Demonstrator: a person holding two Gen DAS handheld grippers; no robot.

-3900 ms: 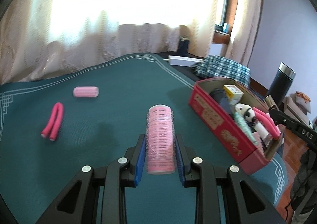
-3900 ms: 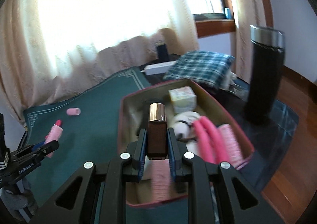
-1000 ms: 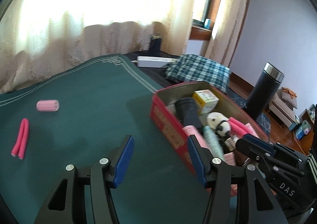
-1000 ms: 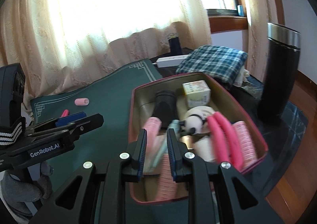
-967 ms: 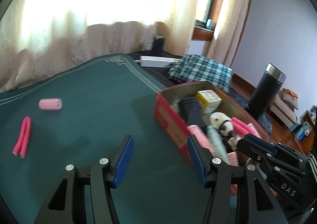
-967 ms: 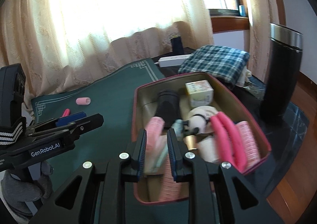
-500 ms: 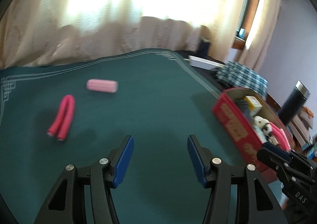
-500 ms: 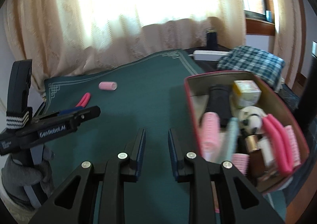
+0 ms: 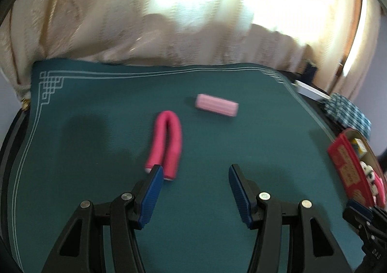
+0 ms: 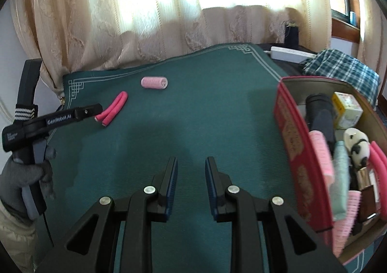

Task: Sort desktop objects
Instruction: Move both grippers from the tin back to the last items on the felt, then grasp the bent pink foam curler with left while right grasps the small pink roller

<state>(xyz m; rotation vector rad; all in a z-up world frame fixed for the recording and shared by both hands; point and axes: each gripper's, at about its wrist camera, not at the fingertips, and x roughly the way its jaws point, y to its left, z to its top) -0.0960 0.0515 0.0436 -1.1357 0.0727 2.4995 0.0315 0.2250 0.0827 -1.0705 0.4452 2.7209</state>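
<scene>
A bent pink foam curler [image 9: 167, 142] lies on the green mat [image 9: 96, 115], just beyond my open, empty left gripper [image 9: 194, 172]; its near ends sit by the left fingertip. A pale pink hair roller [image 9: 217, 108] lies further back. In the right wrist view the curler [image 10: 112, 109] and the roller [image 10: 154, 83] lie at the far left, with the left gripper's tip [image 10: 93, 109] beside the curler. My right gripper [image 10: 191, 164] is open and empty over the mat, left of the red box [image 10: 293, 142] filled with several items.
The red box [image 9: 346, 166] sits at the mat's right edge. A plaid cloth [image 10: 341, 67] and a white power strip [image 10: 290, 53] lie behind it. Lace curtains [image 10: 169, 19] hang along the far edge. A gloved hand [image 10: 26, 171] holds the left gripper.
The left gripper has swung left away from the box and closed in on the bent pink curler. The right gripper has drawn back from over the box to the mat beside it.
</scene>
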